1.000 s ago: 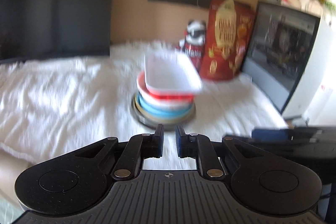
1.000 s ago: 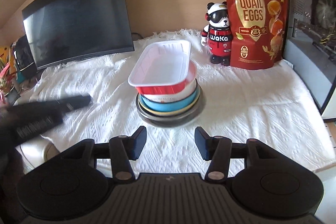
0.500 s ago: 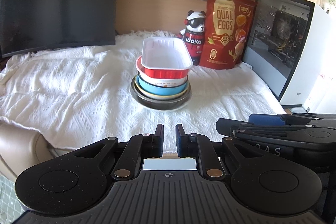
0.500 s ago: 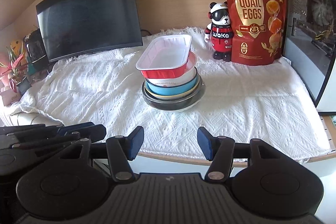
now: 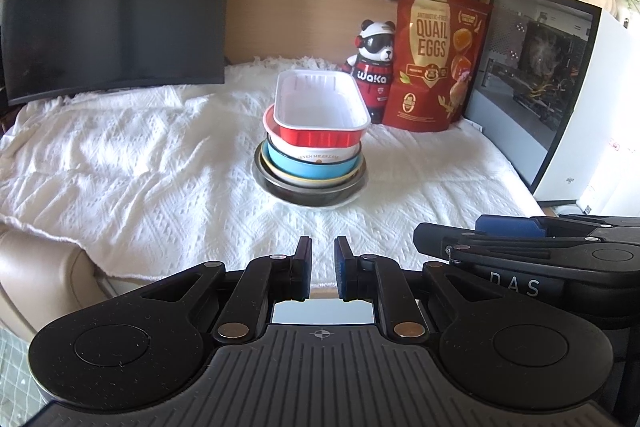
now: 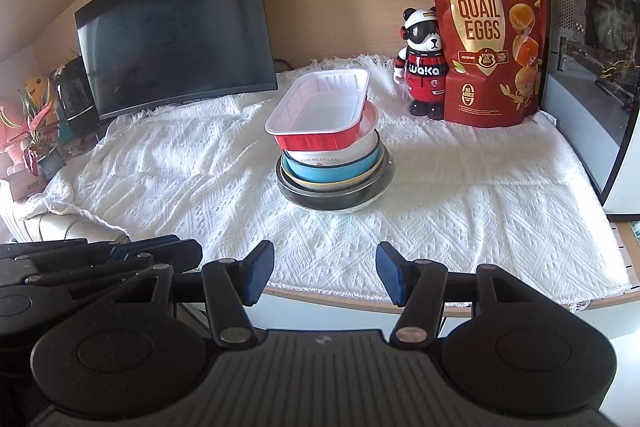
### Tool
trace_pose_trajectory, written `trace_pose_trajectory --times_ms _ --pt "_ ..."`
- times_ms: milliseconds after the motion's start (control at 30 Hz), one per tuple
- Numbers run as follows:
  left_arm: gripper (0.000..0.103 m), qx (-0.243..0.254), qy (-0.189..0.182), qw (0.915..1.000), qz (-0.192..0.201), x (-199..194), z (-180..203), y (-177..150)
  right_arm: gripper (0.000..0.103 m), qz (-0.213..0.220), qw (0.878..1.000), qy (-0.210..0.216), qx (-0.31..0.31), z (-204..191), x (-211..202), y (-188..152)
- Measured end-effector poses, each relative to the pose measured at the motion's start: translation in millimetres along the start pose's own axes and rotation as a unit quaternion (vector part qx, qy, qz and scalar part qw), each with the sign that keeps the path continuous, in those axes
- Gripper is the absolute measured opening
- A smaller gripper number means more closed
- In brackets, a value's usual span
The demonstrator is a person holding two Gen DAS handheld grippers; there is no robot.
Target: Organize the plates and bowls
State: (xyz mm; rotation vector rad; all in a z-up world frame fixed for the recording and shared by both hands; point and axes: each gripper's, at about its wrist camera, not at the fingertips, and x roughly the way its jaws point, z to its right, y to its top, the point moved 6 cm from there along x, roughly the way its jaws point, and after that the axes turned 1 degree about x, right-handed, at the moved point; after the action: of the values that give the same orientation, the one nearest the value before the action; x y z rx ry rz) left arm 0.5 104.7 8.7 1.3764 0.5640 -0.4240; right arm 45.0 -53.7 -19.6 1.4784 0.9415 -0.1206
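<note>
The left claw (image 5: 322, 263) sat nearly pressed together, holding nothing; the right claw (image 6: 325, 273) was spread wide and empty. Ahead of both, well apart, stood the nested stack (red tray (image 6: 320, 115) topmost, slightly skewed). Any further handling would probably best start at the tray's rim.

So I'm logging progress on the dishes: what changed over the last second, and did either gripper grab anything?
Both grippers pulled back from the stack toward the table's near edge. The left gripper stayed nearly shut and empty, the right gripper open and empty. The red foil tray still tops the nested bowls on the white cloth; nothing was grabbed or released.
</note>
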Motion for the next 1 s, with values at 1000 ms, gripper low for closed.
trace_pose_trajectory --times_ms 1000 --pt "0.015 -0.005 -0.007 1.0000 -0.001 -1.3 3.6 -1.9 0.057 -0.005 1.000 -0.004 0.003 -1.1 -1.4 -1.5"
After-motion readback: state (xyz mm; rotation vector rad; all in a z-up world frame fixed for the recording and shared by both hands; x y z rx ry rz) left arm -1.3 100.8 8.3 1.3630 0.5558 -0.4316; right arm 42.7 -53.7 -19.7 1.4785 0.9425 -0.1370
